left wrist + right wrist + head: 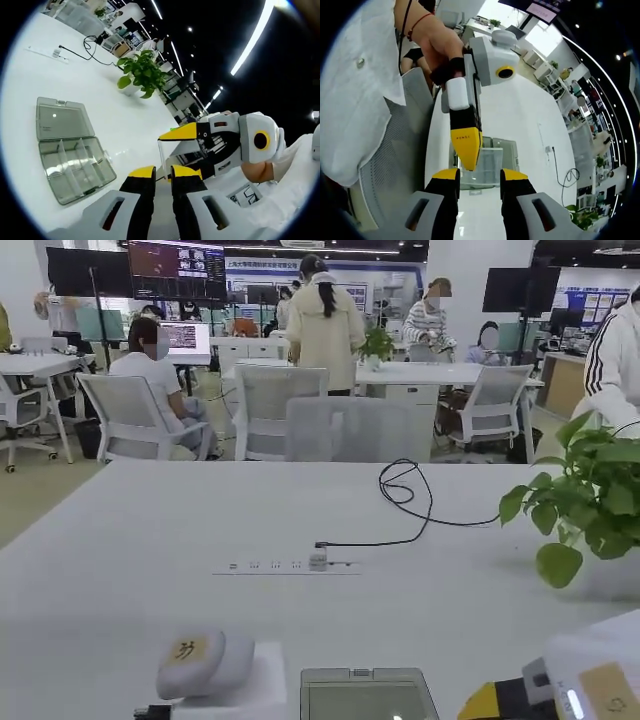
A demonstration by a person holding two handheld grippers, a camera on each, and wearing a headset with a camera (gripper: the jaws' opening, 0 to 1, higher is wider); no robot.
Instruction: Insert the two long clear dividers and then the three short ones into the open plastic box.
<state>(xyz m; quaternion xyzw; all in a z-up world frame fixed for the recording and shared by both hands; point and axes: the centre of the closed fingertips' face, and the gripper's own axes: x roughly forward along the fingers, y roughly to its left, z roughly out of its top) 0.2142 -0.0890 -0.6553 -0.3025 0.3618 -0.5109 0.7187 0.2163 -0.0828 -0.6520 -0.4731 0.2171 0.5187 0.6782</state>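
Note:
The open clear plastic box (75,170) lies on the white table (125,125) with its lid (62,122) flat behind it; thin clear walls stand in its base. My left gripper (163,174) has its jaws close together on a clear divider (169,155) held upright above the table. My right gripper (184,152) comes in from the right with its jaws apart around that divider. In the right gripper view my right gripper (481,175) stands open, and the left gripper (468,159) points down between its jaws, above the box (509,155). The box lid (368,695) lies at the head view's bottom edge.
A potted plant (585,500) stands at the table's right side. A power strip (285,566) with a black cable (405,495) lies mid-table. Chairs (340,430), desks and several people are beyond the far edge. A mesh chair (395,160) is by the near edge.

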